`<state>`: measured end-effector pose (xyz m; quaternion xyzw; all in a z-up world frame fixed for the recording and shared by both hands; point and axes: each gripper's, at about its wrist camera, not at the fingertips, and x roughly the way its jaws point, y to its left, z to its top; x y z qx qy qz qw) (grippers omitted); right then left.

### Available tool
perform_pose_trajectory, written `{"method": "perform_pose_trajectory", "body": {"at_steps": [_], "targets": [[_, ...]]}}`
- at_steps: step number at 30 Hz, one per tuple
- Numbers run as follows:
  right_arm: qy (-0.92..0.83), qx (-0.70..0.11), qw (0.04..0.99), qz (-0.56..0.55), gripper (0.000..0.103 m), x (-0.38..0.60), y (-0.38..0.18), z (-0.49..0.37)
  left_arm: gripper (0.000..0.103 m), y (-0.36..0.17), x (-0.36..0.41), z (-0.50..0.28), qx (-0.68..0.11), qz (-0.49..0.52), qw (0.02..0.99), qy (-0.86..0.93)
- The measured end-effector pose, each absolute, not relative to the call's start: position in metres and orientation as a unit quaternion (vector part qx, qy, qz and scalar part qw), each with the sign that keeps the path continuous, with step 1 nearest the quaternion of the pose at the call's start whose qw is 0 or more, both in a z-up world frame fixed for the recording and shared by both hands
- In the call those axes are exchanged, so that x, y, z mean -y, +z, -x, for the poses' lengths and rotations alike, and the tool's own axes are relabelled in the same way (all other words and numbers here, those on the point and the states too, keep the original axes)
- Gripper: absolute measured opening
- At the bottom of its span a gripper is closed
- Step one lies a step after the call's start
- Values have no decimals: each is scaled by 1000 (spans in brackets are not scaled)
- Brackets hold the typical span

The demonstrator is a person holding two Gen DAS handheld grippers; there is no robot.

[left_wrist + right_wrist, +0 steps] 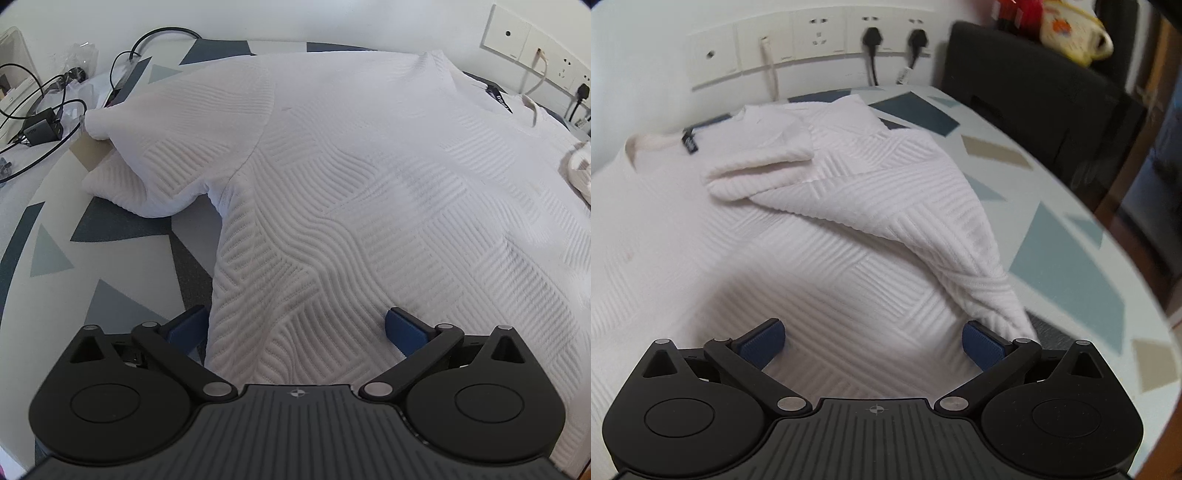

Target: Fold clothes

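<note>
**Shirt laid out, one sleeve in, most folds still to do**

The left gripper (295, 332) is spread wide. Its blue pads (402, 330) sit at the near edge of the white shirt (351, 206), one on each side of that edge, and they pinch nothing. The right gripper (875, 341) is spread wide too. It hangs over the same shirt (720, 258), with cloth below it but not in its grip.

The shirt lies flat on the table (48, 258), which has blue and grey shapes on it. Its collar (657, 142) points to the far wall. The right sleeve (886, 199) is already folded in, so it lies on top of the body. The left sleeve (166, 147) still sticks out to the side, a bit bunched up.

So the work looks just begun. I think the left sleeve has to come in next. Then the body needs folding up. Black cables (48, 110) lie near the left sleeve but do not touch the grippers.
</note>
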<state>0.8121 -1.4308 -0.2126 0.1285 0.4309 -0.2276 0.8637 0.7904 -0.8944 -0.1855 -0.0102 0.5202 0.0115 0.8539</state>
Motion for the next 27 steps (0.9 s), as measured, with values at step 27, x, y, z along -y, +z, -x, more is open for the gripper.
{"method": "perform_pose_trajectory", "body": {"at_steps": [27], "targets": [[-231,-433,862,-126,102,1435,-213,-823,103,-186,897,-808,-510,2,860,0]]}}
